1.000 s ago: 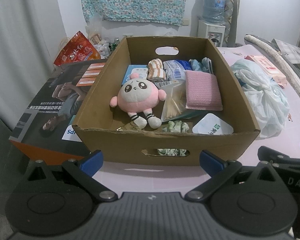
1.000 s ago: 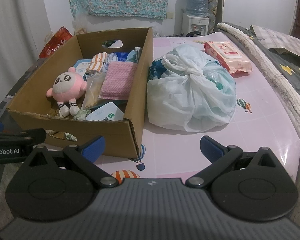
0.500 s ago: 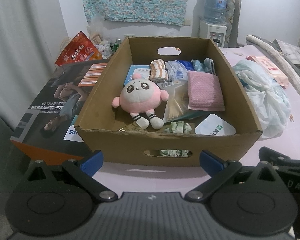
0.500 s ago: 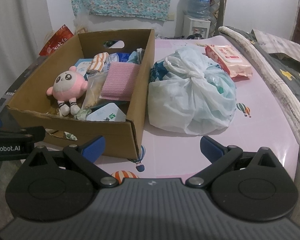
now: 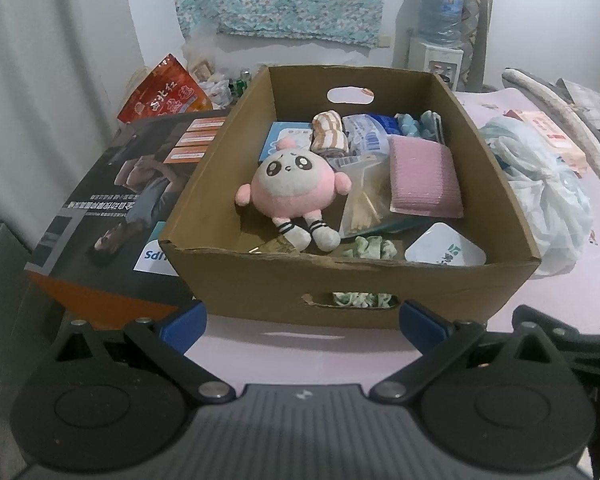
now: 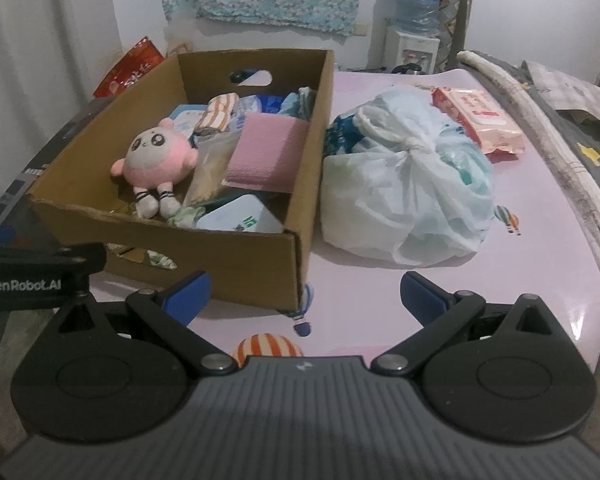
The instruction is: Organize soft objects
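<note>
A cardboard box (image 5: pixel 260 280) (image 6: pixel 244 256) stands on the pink table. In it lie a pink plush toy (image 5: pixel 292 192) (image 6: pixel 156 160), a pink cloth (image 5: pixel 424 176) (image 6: pixel 268 156), a striped rolled sock (image 5: pixel 330 134), a green scrunchie (image 5: pixel 370 248), packets and a white pouch (image 5: pixel 444 250). My left gripper (image 5: pixel 302 322) is open and empty just in front of the box's near wall. My right gripper (image 6: pixel 304 296) is open and empty by the box's near right corner.
A tied white plastic bag (image 6: pixel 408 184) (image 5: pixel 540 184) lies right of the box, with a wet-wipes pack (image 6: pixel 476 120) behind it. A large printed carton (image 5: pixel 116 200) lies left of the box, a red snack bag (image 5: pixel 164 96) behind. The table edge (image 6: pixel 592 320) is at right.
Both grippers have risen slightly and drawn back a little; the box sits slightly lower in both views. Nothing was grasped or moved.
</note>
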The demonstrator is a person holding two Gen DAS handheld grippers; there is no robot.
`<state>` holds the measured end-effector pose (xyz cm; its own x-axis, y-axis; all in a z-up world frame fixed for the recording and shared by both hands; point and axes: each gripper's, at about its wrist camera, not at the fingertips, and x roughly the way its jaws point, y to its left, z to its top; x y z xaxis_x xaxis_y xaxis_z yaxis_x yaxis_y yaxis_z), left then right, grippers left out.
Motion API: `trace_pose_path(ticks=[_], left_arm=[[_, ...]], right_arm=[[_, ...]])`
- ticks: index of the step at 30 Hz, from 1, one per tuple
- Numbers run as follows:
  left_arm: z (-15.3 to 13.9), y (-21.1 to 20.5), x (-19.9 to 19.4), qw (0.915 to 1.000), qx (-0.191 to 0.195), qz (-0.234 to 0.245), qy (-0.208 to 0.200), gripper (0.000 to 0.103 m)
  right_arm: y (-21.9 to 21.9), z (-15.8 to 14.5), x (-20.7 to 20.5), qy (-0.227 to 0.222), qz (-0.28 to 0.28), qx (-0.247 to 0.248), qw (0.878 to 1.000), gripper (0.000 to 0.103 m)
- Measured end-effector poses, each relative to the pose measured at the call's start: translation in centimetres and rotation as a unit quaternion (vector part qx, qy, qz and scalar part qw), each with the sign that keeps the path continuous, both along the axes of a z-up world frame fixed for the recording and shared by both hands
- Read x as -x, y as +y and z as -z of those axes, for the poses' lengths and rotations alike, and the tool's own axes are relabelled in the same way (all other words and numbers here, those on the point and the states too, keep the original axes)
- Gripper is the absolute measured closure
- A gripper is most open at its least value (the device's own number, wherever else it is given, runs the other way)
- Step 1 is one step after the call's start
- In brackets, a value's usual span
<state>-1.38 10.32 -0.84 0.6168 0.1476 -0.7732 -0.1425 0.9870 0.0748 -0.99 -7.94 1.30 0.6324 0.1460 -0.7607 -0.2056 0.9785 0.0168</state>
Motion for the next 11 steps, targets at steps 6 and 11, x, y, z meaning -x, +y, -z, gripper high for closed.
trace_pose_path(ticks=[6, 11], left_arm=[[0.34, 0.11, -0.13, 1.0000, 0.000, -0.004, 0.006, 0.000], [0.50, 0.14, -0.17, 1.0000, -0.001, -0.005, 0.008, 0.000]], right_arm=[[0.51, 0.27, -0.01, 0.009, -0.008, 0.002, 1.000, 0.001], [0.56, 0.59, -0.16, 0.014, -0.007, 0.003, 1.000, 0.001]])
